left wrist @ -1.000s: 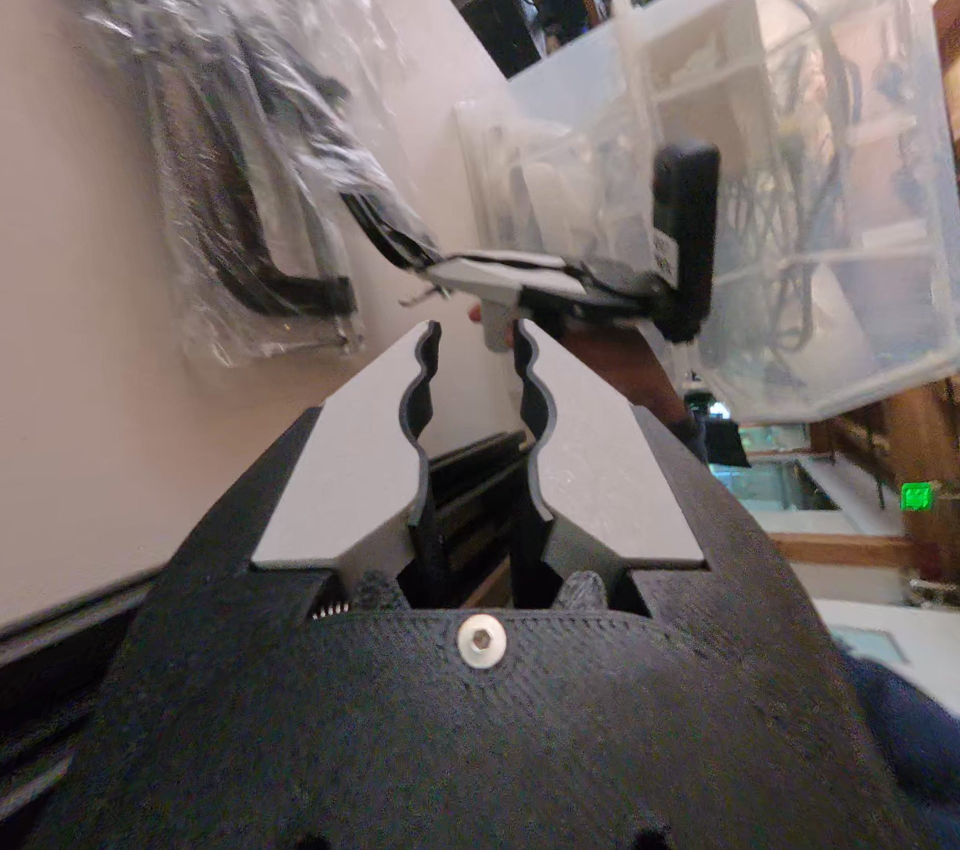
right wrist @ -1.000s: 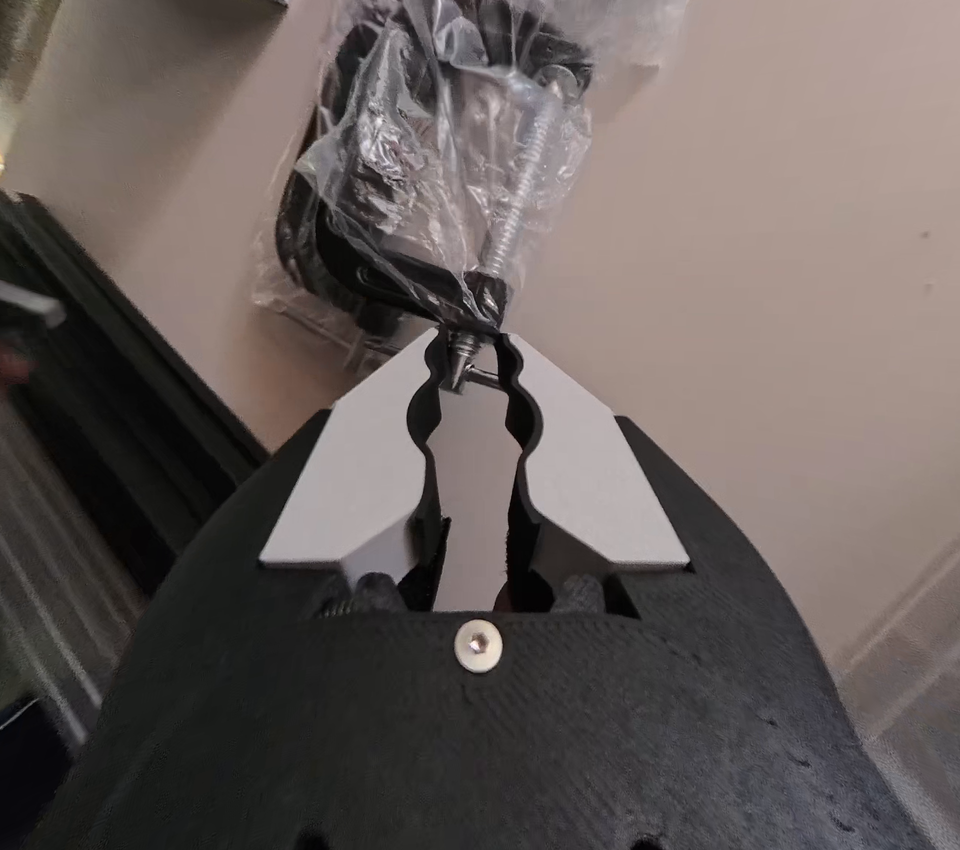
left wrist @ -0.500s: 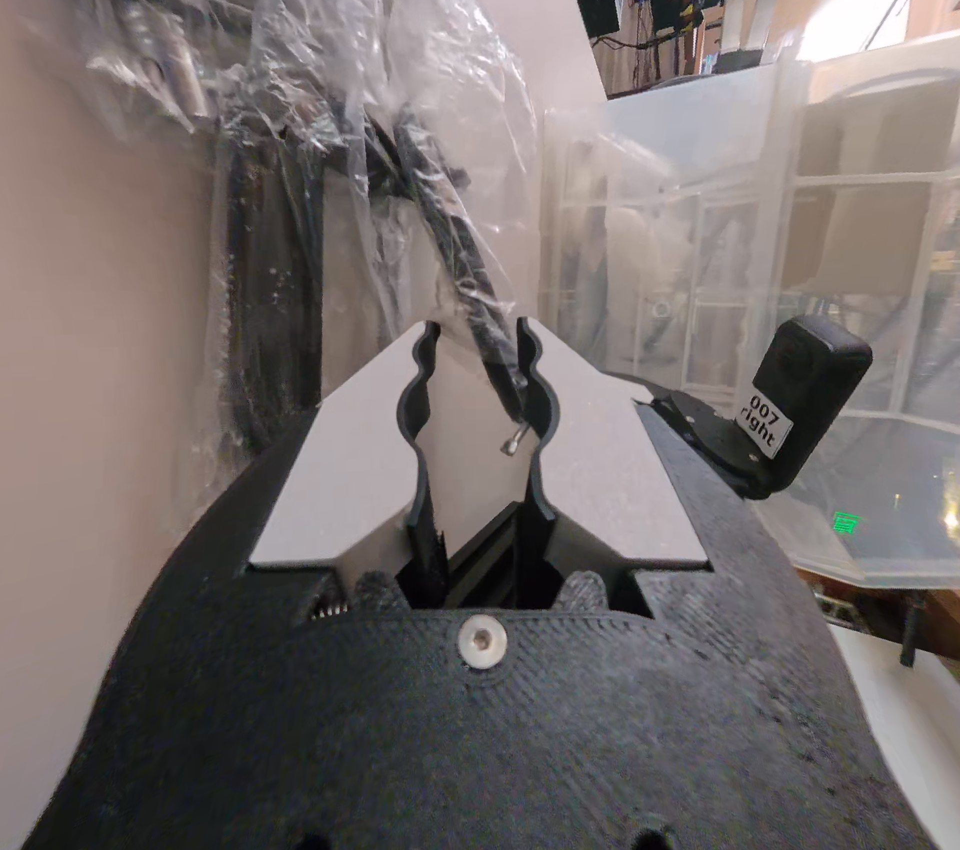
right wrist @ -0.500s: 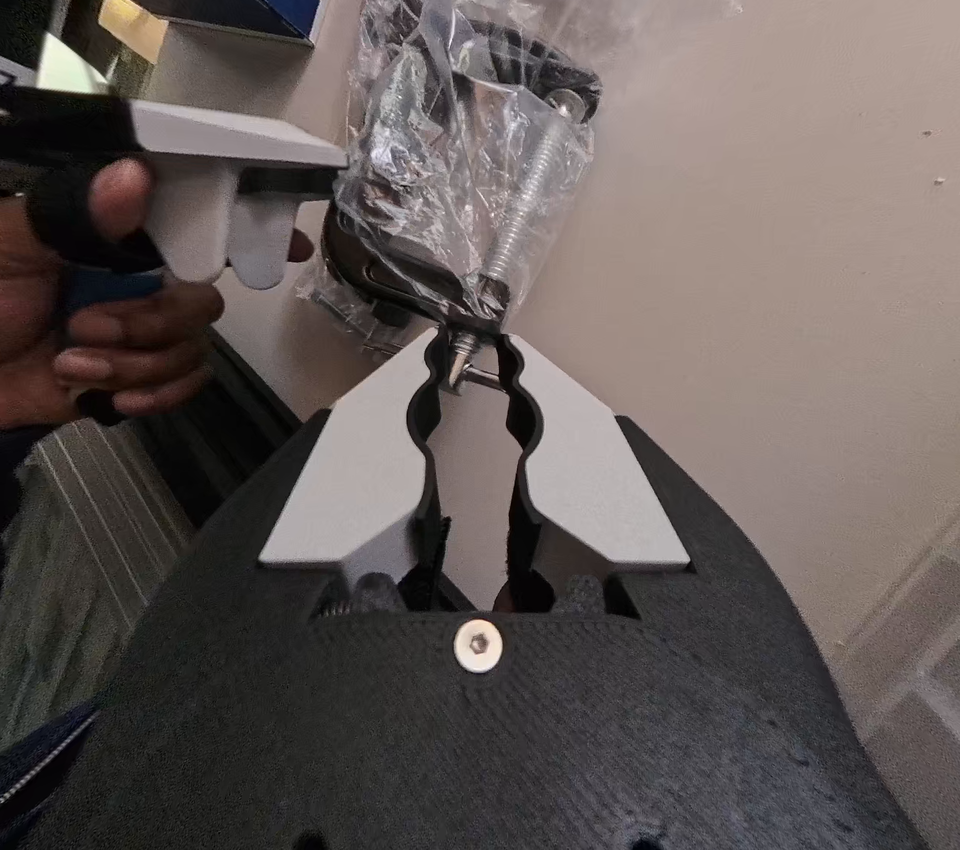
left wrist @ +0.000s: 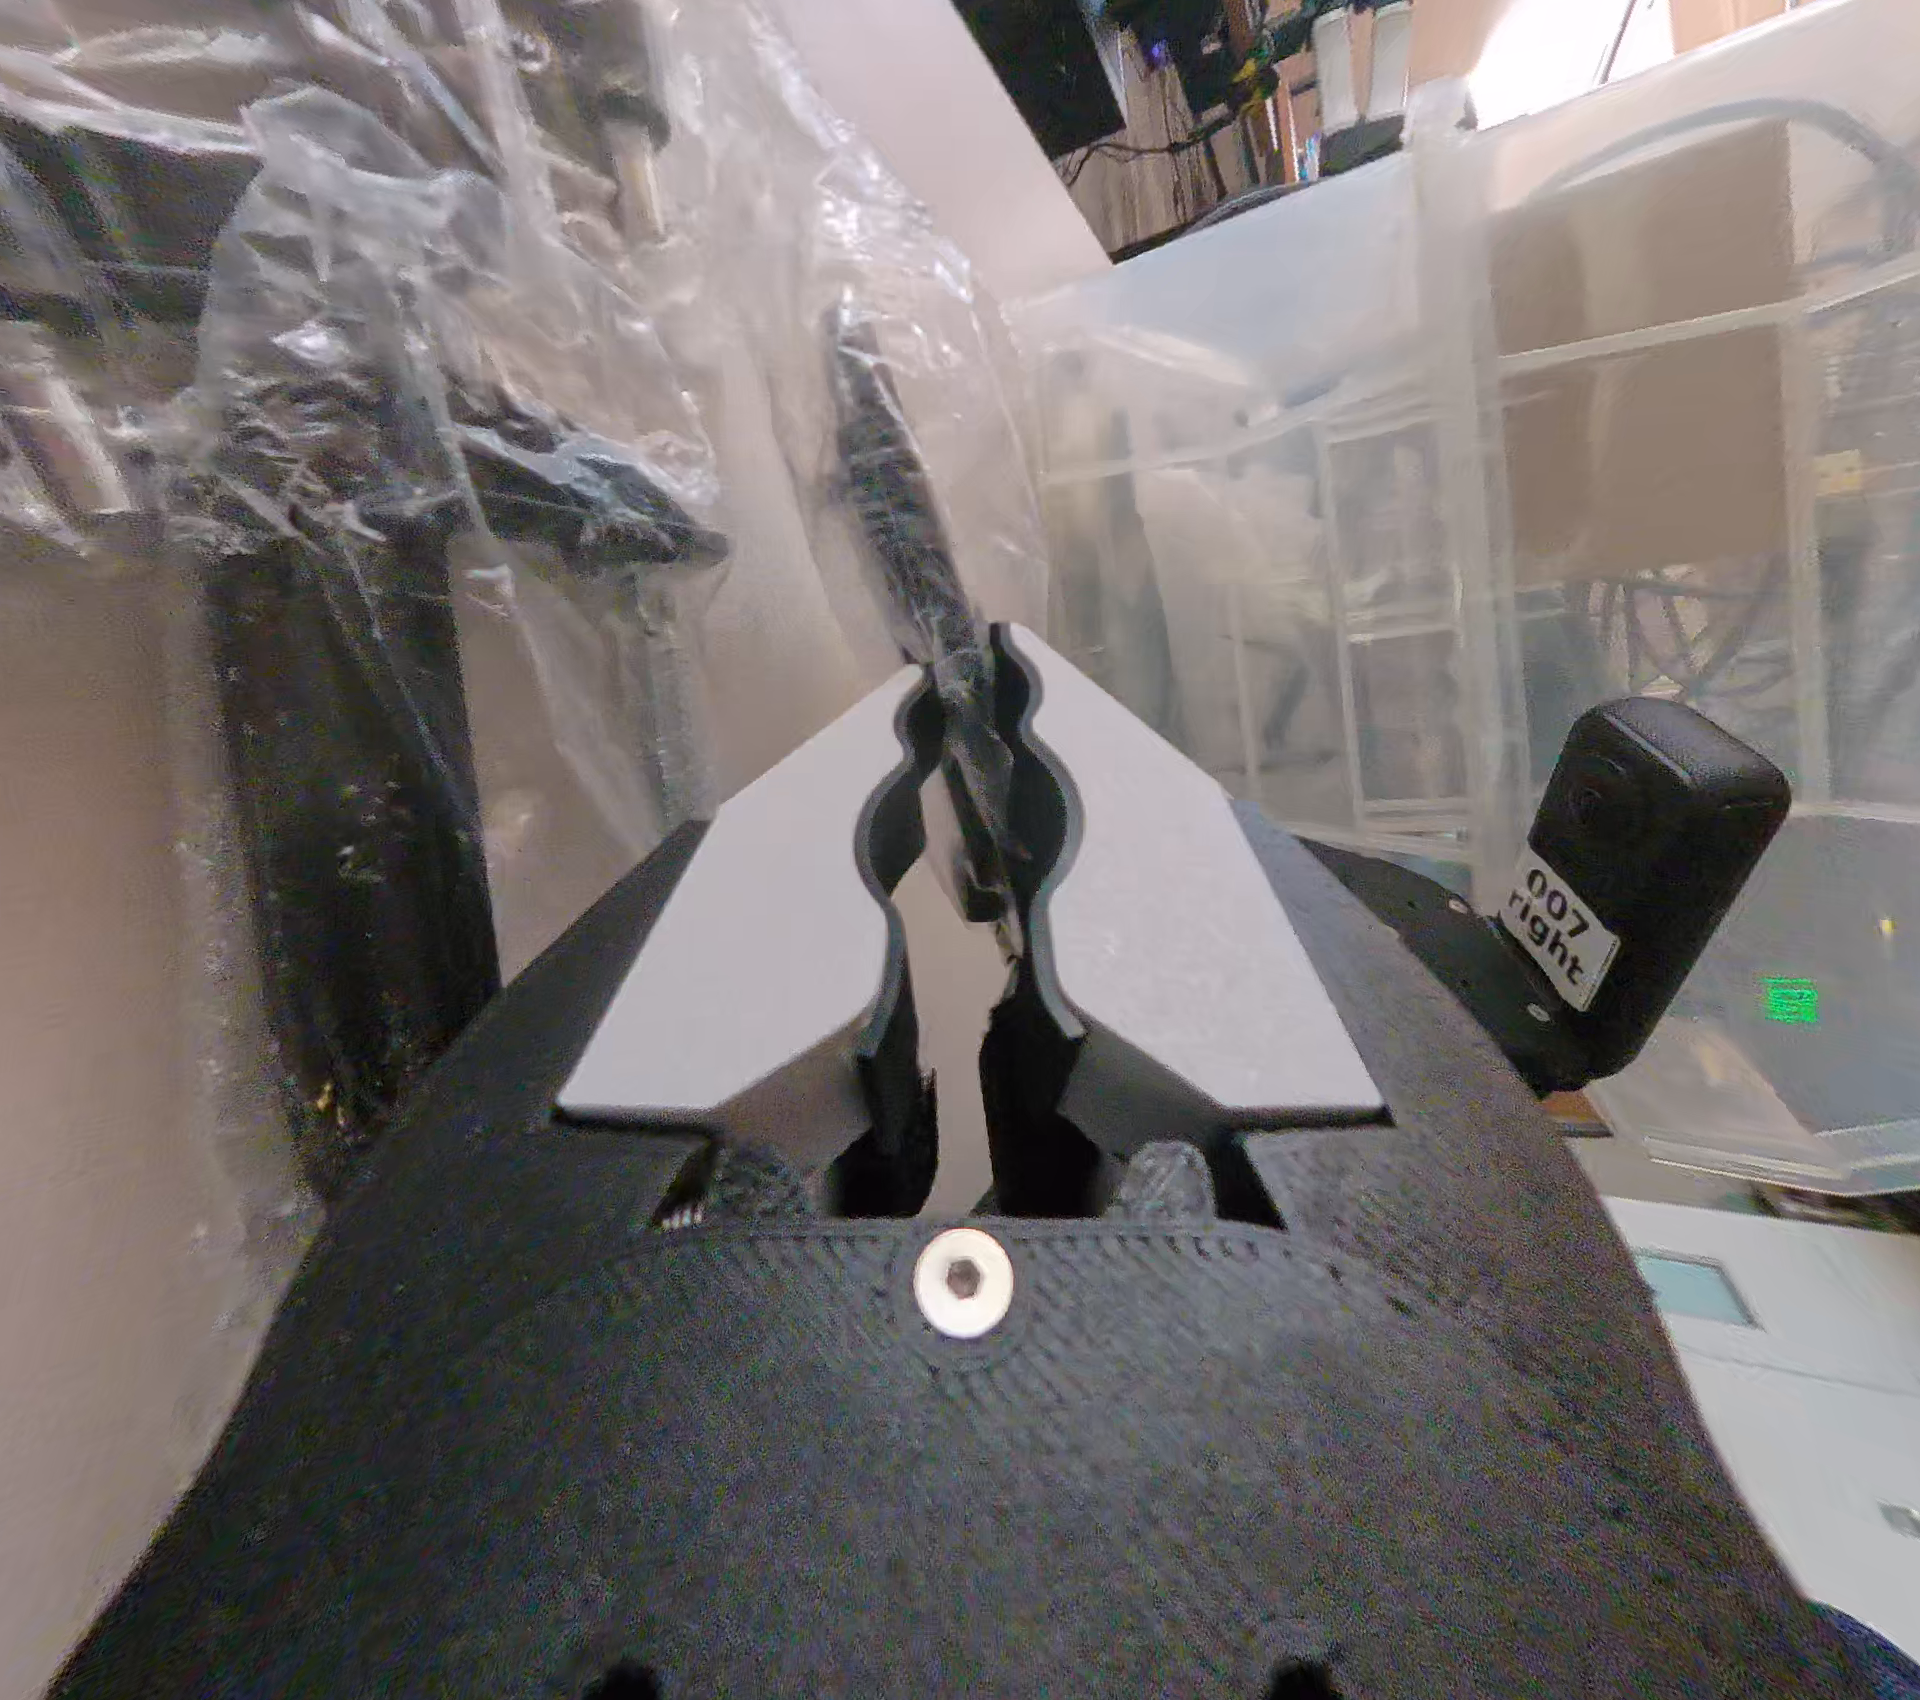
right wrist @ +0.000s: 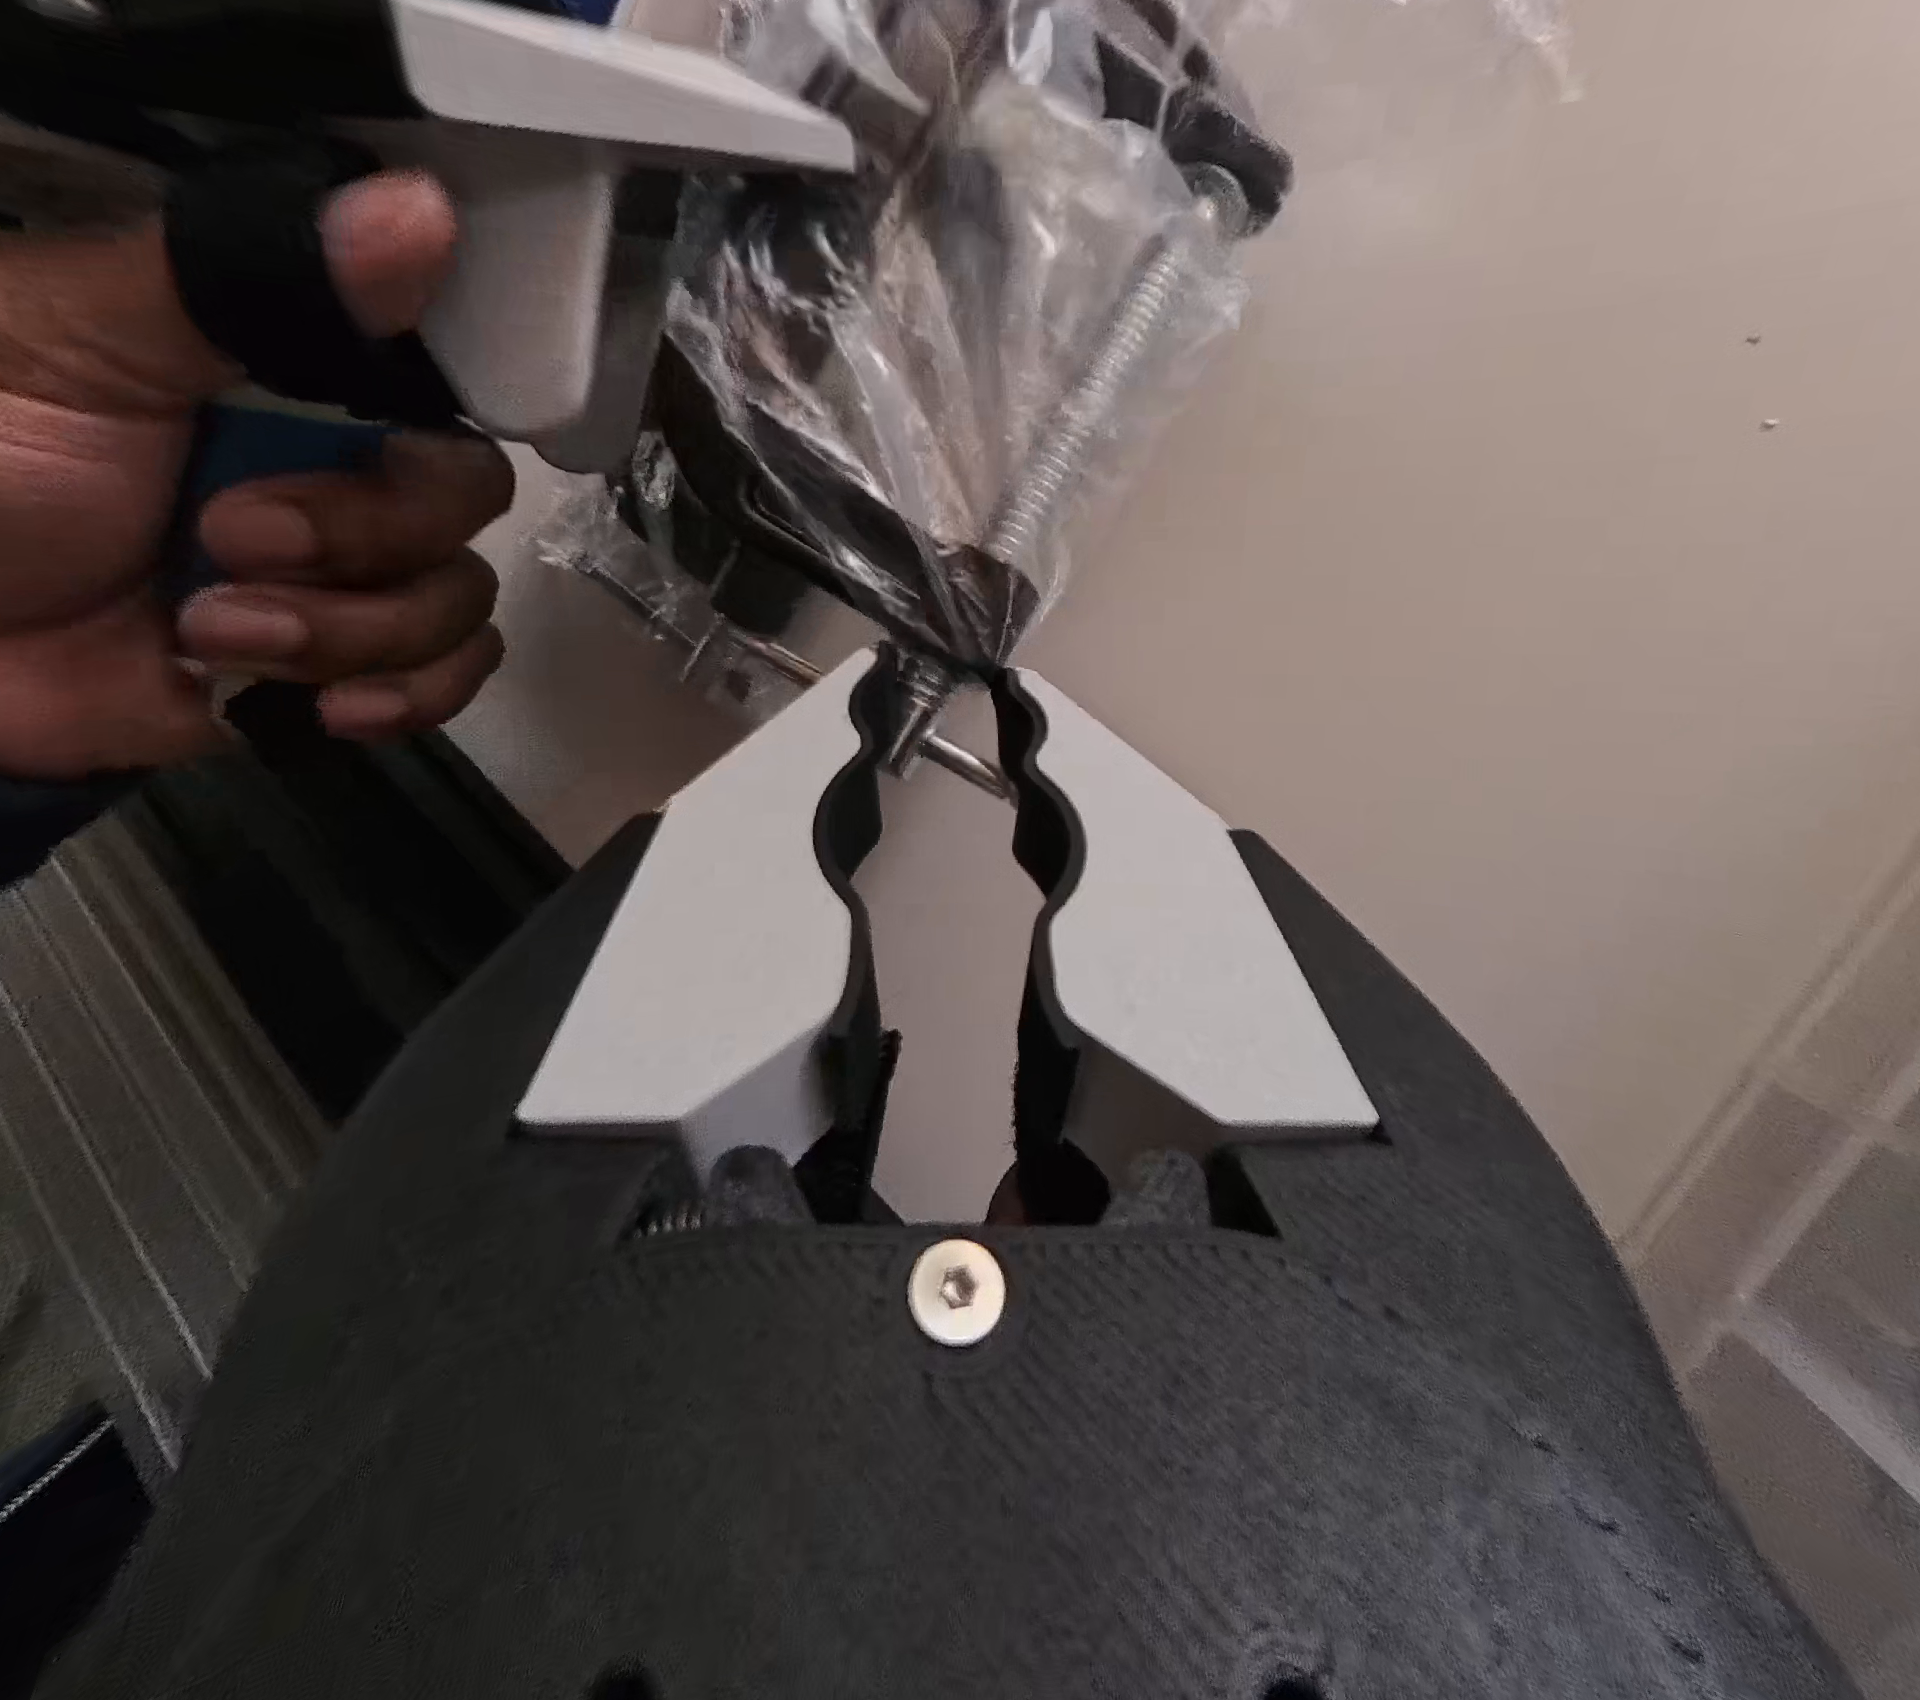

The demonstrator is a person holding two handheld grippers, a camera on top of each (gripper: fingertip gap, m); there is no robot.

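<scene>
Gripping the lower end of a clear plastic bag [right wrist: 997, 362] of clamp hardware, the right gripper [right wrist: 940, 694] has its tips closed on the gathered film and on a metal screw tip with a thin cross pin [right wrist: 971, 762] poking out between the fingers.

Bag contents, right wrist view: black C-shaped clamp body [right wrist: 1195, 123]; long silver threaded screw [right wrist: 1091, 393] running down to the pinched point; small loose metal parts, too blurred to name.

Left gripper [left wrist: 961, 679]: jaws clenched on a fold of the same bag [left wrist: 436, 362] with a slim black textured bar [left wrist: 904, 528] inside it, the bar running up and away from the tips. In the right wrist view this gripper [right wrist: 831, 138] enters from the left, its grey finger [right wrist: 623, 92] pressed into the bag's upper side, with a person's hand [right wrist: 208, 487] around its handle.

Position: the bag hangs stretched between the two grippers, close over a beige tabletop [right wrist: 1507, 300].

Surroundings: second bagged black clamp [left wrist: 343, 767] lying on the table to the left; translucent plastic storage bin [left wrist: 1558, 507] just beyond; black camera [left wrist: 1642, 881] on the right gripper's mount, bearing a white sticker.
</scene>
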